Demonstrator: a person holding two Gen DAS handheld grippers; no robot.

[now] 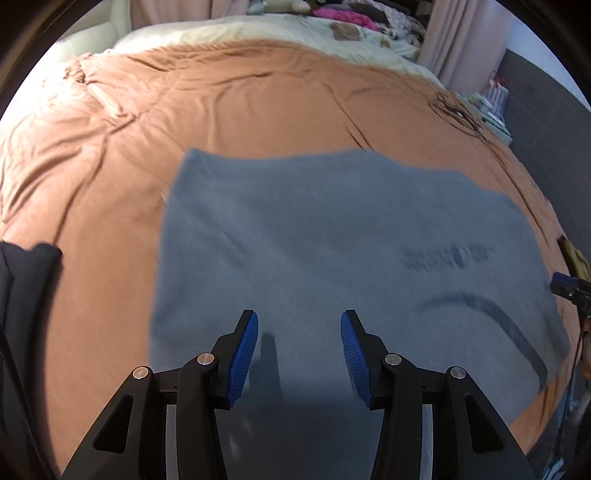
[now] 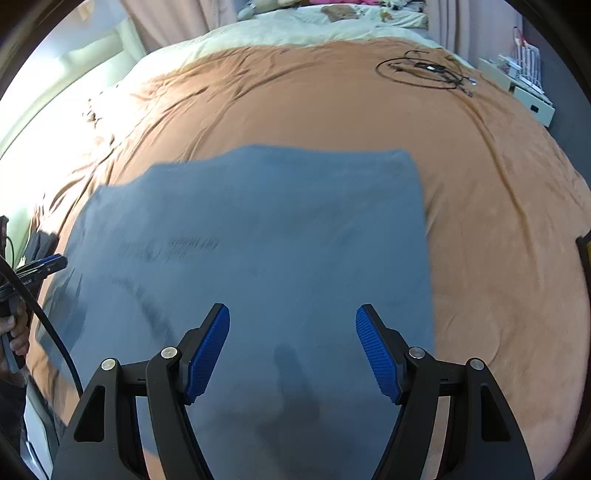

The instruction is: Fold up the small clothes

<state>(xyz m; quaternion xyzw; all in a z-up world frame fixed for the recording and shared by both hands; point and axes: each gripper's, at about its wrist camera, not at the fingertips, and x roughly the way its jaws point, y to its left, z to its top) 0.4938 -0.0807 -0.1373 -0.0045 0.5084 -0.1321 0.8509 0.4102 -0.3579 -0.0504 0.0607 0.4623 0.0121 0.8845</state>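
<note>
A grey garment [image 1: 314, 240] with dark printed lettering lies spread flat on a brown bedspread [image 1: 110, 184]. In the right wrist view the same grey garment [image 2: 277, 229] fills the middle, blurred by motion. My left gripper [image 1: 299, 325] hovers over its near part, jaws apart, nothing between the blue pads [image 1: 243, 354]. My right gripper [image 2: 293, 325] hangs over the garment's near right part, jaws wide, nothing between them. The tip of each gripper shows at the edge of the other's view: the right gripper [image 1: 569, 288] and the left gripper [image 2: 48, 266].
A coil of black cable [image 2: 424, 70] lies on the brown bedspread [image 2: 498, 221] at the far right. Beyond it is a cream quilt [image 2: 295, 26] with pink clothes piled on it. White shelving [image 2: 524, 85] stands at the right, and a dark cloth [image 1: 26, 280] lies left.
</note>
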